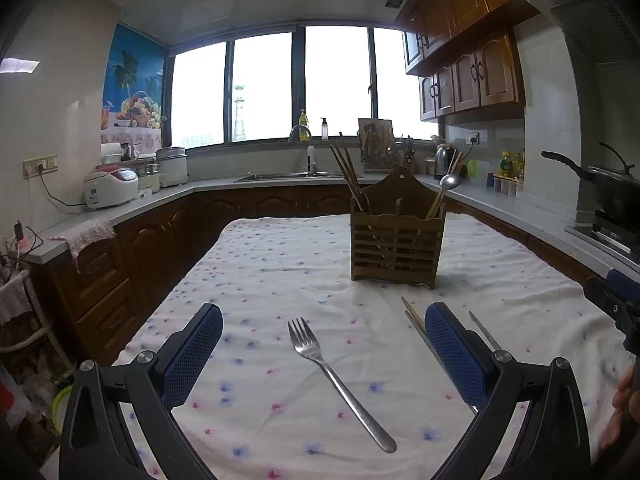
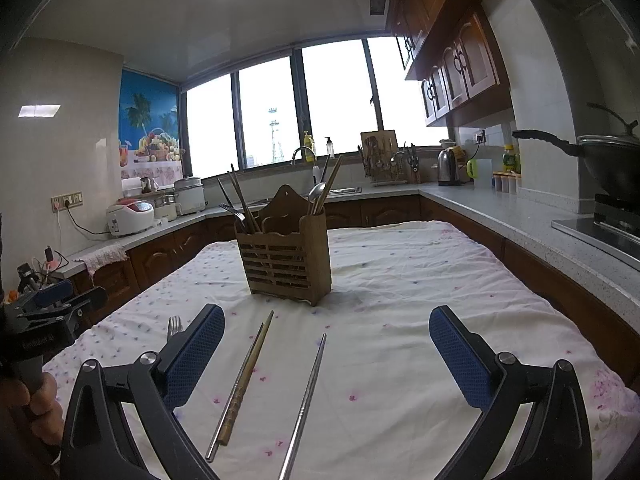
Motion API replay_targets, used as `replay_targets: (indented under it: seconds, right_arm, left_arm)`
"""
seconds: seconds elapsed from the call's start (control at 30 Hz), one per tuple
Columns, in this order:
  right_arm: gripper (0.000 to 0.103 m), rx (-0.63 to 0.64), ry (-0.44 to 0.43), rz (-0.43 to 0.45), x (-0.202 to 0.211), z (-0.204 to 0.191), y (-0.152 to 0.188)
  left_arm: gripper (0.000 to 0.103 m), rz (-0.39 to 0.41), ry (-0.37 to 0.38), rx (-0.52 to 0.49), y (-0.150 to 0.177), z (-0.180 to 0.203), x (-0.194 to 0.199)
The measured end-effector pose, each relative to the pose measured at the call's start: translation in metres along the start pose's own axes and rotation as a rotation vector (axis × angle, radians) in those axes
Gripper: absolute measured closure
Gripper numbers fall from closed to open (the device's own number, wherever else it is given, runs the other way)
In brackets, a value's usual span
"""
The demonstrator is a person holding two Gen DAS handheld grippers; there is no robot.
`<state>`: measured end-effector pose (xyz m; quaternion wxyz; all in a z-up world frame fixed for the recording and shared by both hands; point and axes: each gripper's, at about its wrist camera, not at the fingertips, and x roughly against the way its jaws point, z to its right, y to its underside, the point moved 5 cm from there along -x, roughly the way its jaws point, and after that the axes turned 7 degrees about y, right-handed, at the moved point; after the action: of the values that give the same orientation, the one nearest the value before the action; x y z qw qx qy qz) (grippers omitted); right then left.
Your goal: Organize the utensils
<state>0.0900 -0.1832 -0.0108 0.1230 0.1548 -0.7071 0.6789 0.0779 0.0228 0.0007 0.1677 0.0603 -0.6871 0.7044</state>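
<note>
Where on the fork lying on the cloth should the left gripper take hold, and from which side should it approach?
Grip the fork at mid-handle, coming straight down from above with the open left gripper. It lies flat on the tablecloth, tines pointing away, and the handle is narrow and straight, so the fingers should close across its width.

A: fork [image 1: 338,380] — polished metal, glossy; holder [image 1: 396,240] — slatted brown wood, matt.

B: noted; tablecloth [image 2: 420,300] — soft wrinkled cloth, floral print; chopsticks [image 2: 240,388] — one wooden, one metal; gripper pads [image 2: 460,360] — blue, textured, matt.
</note>
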Motion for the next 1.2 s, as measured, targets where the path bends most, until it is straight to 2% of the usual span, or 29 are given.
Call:
replay_targets:
  seconds: [0.67,1.2]
  right_arm:
    - [0.0,-0.002,0.001,0.004,0.0,0.0,-0.002]
    - [0.0,-0.014,0.025,-0.032,-0.013,0.008,-0.004]
  left_arm:
    - [0.001,-0.006,0.004,-0.003,-0.003,0.004,-0.003]
    - [0.001,-0.027,0.011,0.015,-0.008,0.005,-0.012]
